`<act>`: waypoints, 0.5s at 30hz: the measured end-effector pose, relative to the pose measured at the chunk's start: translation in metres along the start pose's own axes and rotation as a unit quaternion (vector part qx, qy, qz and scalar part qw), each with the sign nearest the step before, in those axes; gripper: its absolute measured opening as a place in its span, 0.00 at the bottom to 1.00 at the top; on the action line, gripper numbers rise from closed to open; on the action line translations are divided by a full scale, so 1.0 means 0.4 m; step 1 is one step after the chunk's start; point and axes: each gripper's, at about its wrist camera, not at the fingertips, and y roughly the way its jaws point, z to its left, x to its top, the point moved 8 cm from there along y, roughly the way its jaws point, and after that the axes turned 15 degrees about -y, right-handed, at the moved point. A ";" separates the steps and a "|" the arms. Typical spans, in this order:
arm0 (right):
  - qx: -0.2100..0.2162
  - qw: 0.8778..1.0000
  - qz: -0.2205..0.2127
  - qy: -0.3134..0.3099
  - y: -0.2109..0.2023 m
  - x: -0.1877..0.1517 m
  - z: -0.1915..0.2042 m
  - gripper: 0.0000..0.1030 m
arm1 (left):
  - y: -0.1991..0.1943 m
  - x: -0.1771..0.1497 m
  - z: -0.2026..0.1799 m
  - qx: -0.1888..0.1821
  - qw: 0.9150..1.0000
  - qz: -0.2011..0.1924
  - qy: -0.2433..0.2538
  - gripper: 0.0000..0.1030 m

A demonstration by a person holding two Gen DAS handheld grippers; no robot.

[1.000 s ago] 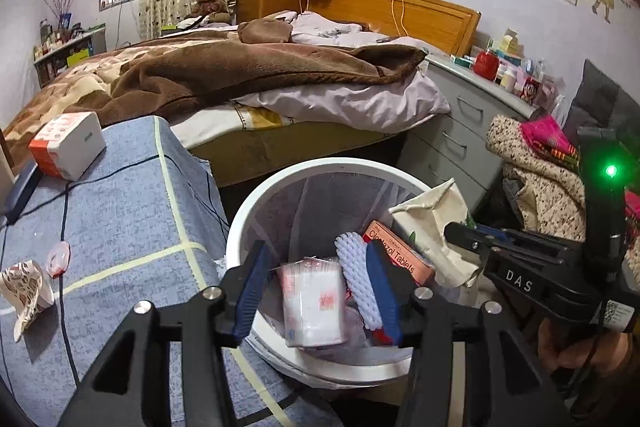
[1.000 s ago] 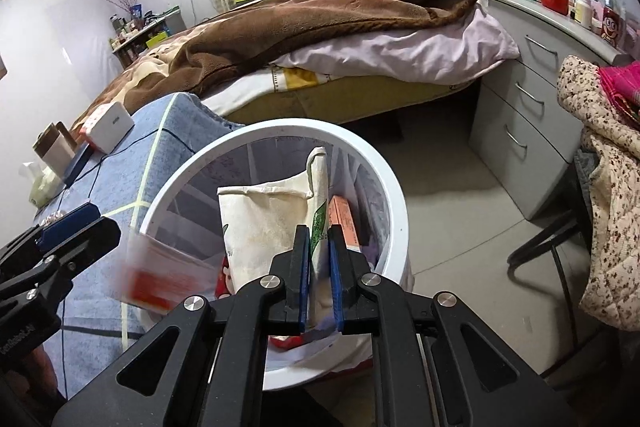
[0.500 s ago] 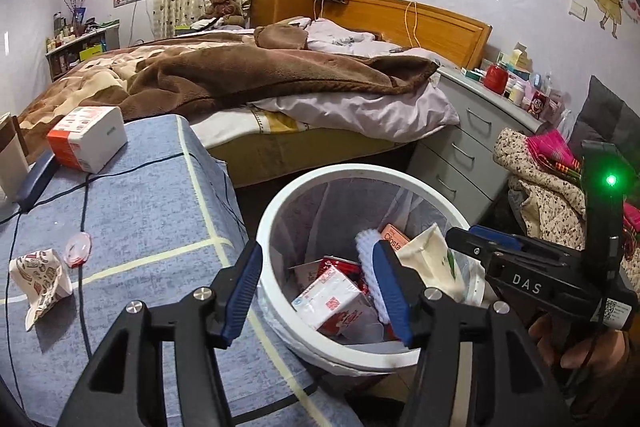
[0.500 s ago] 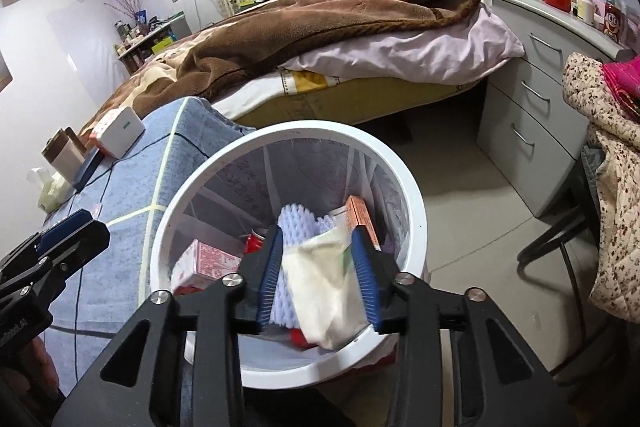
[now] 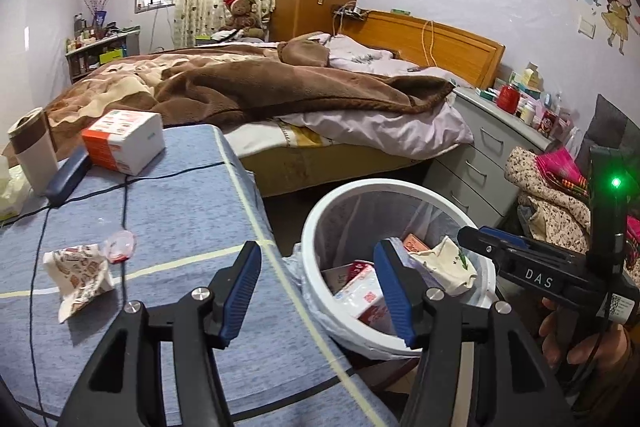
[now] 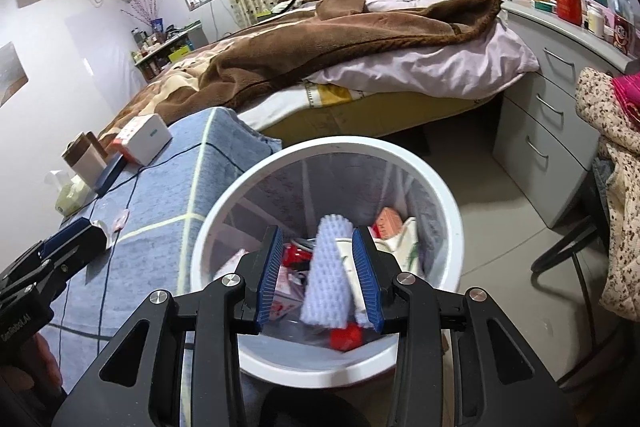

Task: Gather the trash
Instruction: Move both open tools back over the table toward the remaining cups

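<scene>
Right wrist: tool (image 6: 318, 277) parted (empty) above bin (image 6: 448, 203)

You have one white trash bin (image 6: 448, 203) beside the table, and in it you can count one lavender bumpy foam piece (image 6: 330, 275), one cream crumpled bag (image 5: 444, 263), one orange carton (image 6: 390, 221) and at least two red-and-white packets (image 5: 360, 297); deeper down you cannot tell. On the blue cloth (image 5: 180, 211) you have one crumpled printed wrapper (image 5: 78, 273), one small round wrapper (image 5: 119, 241), one orange-and-white box (image 5: 124, 139), one cup (image 5: 32, 151) and one dark blue case (image 5: 68, 175).
</scene>
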 end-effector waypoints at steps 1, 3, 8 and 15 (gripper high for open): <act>0.002 1.000 -0.001 -0.001 0.001 0.002 0.006 0.37 | -0.005 0.002 0.008 0.003 1.000 -0.003 0.000 0.59; 0.007 1.000 -0.003 -0.002 0.004 0.006 0.021 0.37 | -0.013 0.006 0.023 0.007 1.000 -0.007 -0.002 0.59; 0.020 1.000 -0.009 -0.014 0.011 0.018 0.061 0.37 | -0.043 0.014 0.074 0.016 1.000 -0.019 -0.012 0.60; 0.050 0.998 -0.020 -0.032 0.035 0.045 0.144 0.37 | -0.087 0.035 0.195 0.050 0.997 -0.039 -0.035 0.65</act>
